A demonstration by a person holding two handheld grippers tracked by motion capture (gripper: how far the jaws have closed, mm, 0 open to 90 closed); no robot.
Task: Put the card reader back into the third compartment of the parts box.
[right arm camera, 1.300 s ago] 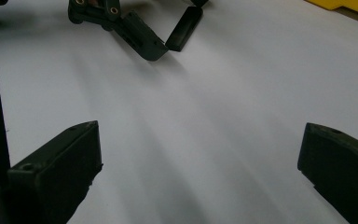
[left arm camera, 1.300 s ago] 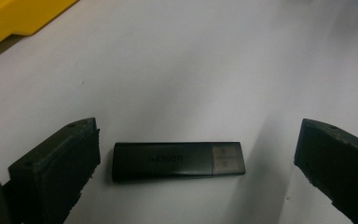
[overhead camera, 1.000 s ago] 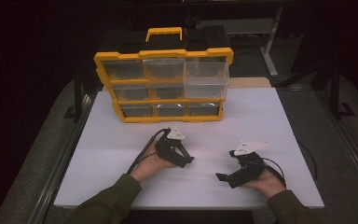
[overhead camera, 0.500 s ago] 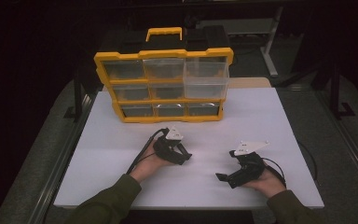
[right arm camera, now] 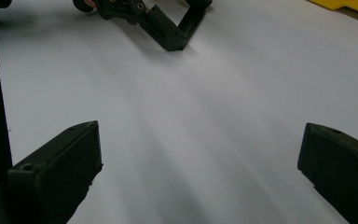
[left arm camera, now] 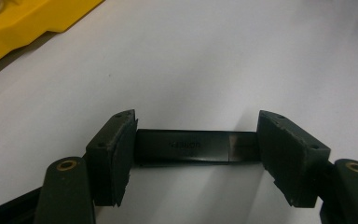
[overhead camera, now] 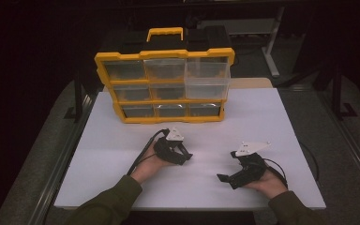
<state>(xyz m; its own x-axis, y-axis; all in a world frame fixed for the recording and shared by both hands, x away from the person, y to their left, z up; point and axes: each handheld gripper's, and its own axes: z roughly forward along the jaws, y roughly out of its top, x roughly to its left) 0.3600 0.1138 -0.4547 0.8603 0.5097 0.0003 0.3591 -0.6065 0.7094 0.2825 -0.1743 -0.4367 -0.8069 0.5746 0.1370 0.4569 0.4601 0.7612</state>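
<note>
Near the yellow drawer box (overhead camera: pixel 165 86), the left gripper (left arm camera: pixel 196 151) has just closed endwise on a black bar (left arm camera: pixel 186 147), which could pivot out; the right gripper (right arm camera: pixel 198 177) stands wide.

Dim dark surroundings, bright white table (overhead camera: pixel 281 122) lit from above, soft shadows, slightly grainy, close views blurred

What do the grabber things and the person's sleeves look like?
Both grabbers are black with blocky flat pads. The left gripper and right gripper each carry a pale three-cornered plate on top and trail a black cable. The sleeves are olive green.
</note>
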